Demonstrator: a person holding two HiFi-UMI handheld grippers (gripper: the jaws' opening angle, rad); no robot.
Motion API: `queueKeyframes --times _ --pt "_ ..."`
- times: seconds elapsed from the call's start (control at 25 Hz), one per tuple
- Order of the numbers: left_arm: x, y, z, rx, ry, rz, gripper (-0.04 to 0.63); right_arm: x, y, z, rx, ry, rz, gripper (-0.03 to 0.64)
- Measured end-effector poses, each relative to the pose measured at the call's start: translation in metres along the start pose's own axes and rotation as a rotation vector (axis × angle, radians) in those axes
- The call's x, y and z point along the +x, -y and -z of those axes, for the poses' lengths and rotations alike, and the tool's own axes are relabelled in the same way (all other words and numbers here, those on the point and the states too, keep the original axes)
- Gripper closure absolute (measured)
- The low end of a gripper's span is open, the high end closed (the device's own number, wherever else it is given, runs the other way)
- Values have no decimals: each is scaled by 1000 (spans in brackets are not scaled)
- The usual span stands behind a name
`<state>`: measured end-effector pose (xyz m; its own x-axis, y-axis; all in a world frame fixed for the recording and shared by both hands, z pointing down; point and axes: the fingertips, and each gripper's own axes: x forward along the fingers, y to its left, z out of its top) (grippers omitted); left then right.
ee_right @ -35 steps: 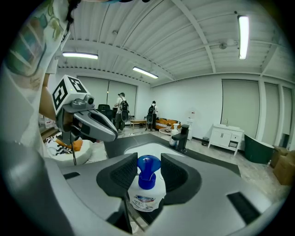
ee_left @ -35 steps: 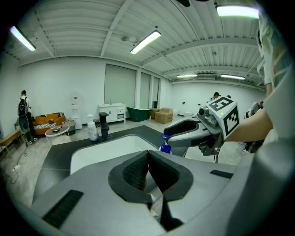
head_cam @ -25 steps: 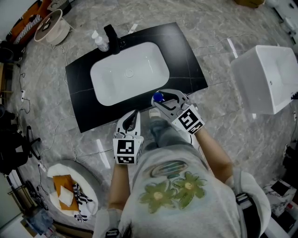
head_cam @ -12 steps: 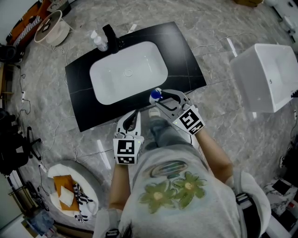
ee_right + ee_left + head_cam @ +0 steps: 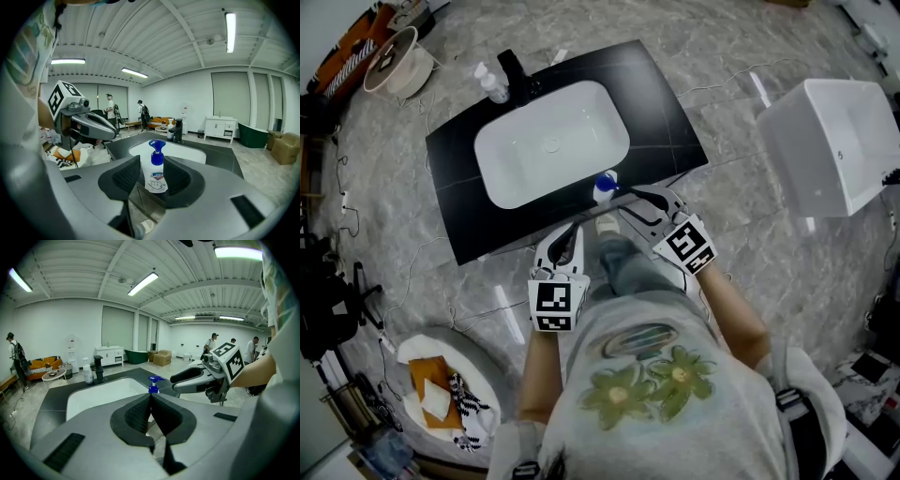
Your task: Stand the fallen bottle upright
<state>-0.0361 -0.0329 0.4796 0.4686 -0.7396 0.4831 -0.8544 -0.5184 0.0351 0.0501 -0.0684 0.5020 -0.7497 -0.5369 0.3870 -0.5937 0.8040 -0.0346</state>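
Bottle (image 5: pixel 156 165), long axis vertical, clamped centrally between the jaws of my right gripper (image 5: pixel 154 182); left gripper (image 5: pixel 150 402), jaws pressed together and empty, lies farther off.

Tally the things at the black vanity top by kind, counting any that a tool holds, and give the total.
Pump bottles: 2, the blue-pump bottle in the right tool and the clear bottle beside the faucet
Black faucet: 1
White basin: 1
Total: 4

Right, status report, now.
Left gripper jaws shut, empty. Right gripper clamps pump bottle, upright, at counter front edge. Nothing blocking.
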Motion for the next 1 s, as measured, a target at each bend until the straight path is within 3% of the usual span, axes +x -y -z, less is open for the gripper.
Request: queueKeyframes --times 0.08,0.2,0.28,1.0 --pt "-2 4 1 0 3 3 577 -6 -5 0 3 2 -11 447" --pt "-5 9 3 0 7 7 577 -15 -10 -1 -28 3 -6 542" --pt "-7 13 5 0 11 10 577 -20 -14 -1 -47 -4 -11 558" --pt "-34 47 -1 -34 62 33 577 -56 -48 -23 -23 58 -25 575"
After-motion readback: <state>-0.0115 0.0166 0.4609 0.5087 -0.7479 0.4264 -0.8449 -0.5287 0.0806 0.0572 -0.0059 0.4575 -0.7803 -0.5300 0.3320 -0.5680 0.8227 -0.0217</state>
